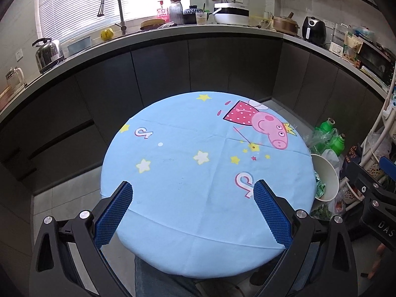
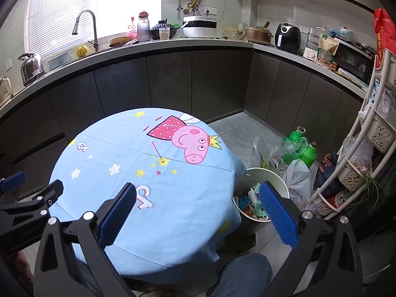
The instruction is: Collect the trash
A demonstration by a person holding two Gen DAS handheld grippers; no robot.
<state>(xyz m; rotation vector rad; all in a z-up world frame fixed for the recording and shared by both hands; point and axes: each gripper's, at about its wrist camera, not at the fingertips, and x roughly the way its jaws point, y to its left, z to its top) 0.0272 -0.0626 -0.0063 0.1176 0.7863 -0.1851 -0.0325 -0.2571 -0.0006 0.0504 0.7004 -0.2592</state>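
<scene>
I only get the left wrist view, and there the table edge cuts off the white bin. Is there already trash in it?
Observer: Yes. The right wrist view looks down into the white bin, and it holds crumpled wrappers and paper scraps.
Operator: Is the right gripper carrying anything?
Observer: No. The right gripper is open and empty. One finger shows over the tablecloth and the other over the bin.
Operator: Is there anything off to the right that I'm missing?
Observer: A red bag sits at the top of the white rack.
</scene>
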